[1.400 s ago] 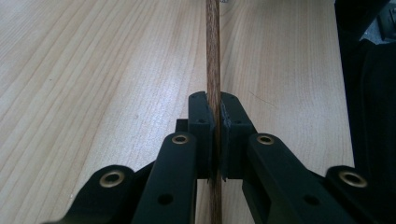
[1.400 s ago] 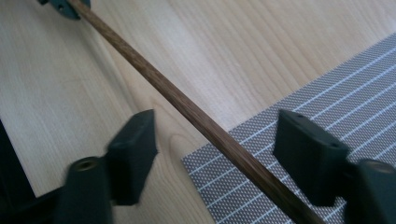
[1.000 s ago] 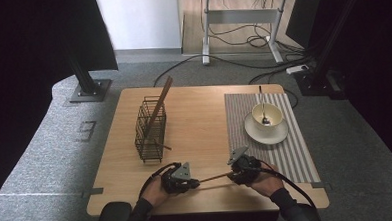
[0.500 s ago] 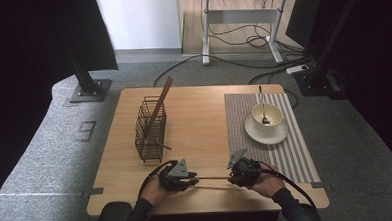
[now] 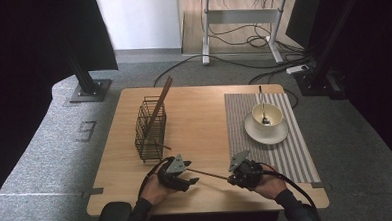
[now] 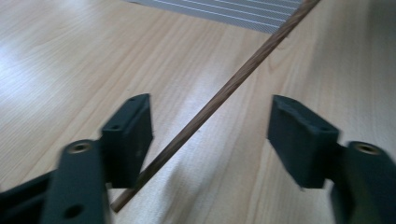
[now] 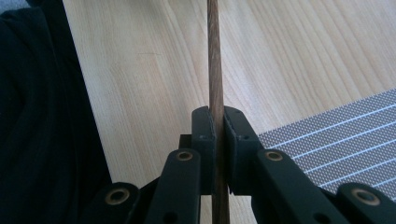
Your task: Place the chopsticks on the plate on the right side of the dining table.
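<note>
Near the front edge of the counter [image 5: 204, 120], well in front of the wire basket [image 5: 150, 128], a thin wooden chopstick [image 5: 208, 174] spans the gap between the two hands. The right gripper [image 5: 235, 178] has just been closing and now pinches the chopstick, its jaws pressed together on the wood as the right gripper view shows. The left gripper [image 5: 191, 179] has just been opening; its jaws stand spread with the chopstick [image 6: 219, 95] lying slantwise between them, near the left pad, and not squeezed. With one pinch bearing it, the chopstick could pivot in that grip and its free end could drop to the counter or swing off line, a likely outcome if the hand tilts or moves quickly. The spread left jaws could also snag the free end if they pull away crookedly. Inside the basket another long stick [image 5: 160, 104] leans up and out over the rim, and it would get in the way of a second one going in. Right of the basket, well apart, a striped mat [image 5: 296, 151] carries a saucer [image 5: 266, 134] with a cup [image 5: 267, 115] and spoon [image 5: 263, 107].
</note>
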`<act>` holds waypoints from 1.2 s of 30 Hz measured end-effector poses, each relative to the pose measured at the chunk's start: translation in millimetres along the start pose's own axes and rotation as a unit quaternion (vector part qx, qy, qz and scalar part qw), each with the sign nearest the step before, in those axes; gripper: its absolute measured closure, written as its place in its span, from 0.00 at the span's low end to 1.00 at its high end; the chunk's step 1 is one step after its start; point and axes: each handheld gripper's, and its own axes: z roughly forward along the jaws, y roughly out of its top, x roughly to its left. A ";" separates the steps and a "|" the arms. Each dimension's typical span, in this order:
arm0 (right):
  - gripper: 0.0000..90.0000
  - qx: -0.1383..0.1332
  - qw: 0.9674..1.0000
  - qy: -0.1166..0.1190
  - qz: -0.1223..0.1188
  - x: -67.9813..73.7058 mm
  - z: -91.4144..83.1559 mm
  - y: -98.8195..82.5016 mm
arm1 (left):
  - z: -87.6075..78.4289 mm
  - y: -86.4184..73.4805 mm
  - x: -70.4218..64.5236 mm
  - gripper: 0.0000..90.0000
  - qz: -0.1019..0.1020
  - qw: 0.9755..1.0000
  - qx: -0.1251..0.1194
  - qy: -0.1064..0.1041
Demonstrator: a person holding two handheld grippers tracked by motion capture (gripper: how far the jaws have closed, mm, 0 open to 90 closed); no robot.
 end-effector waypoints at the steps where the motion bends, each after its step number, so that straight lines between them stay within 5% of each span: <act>1: 0.93 -0.001 1.000 -0.002 0.002 -0.6 -0.7 -0.1 | 0.0 -0.2 0.6 0.24 -0.007 1.000 -0.002 0.004; 5: 0.93 0.002 1.000 -0.010 0.005 -3.4 -1.7 -1.3 | -0.5 -0.6 3.1 0.13 -0.040 0.999 -0.012 0.012; 9: 0.93 0.003 1.000 -0.015 0.007 -5.3 -3.1 -2.6 | -0.8 -1.1 4.8 0.00 -0.051 0.999 -0.011 0.015; 36: 0.93 0.000 0.996 -0.059 0.062 -41.7 -21.2 -17.7 | 15.0 -11.0 4.4 0.00 -0.047 0.997 0.059 0.024</act>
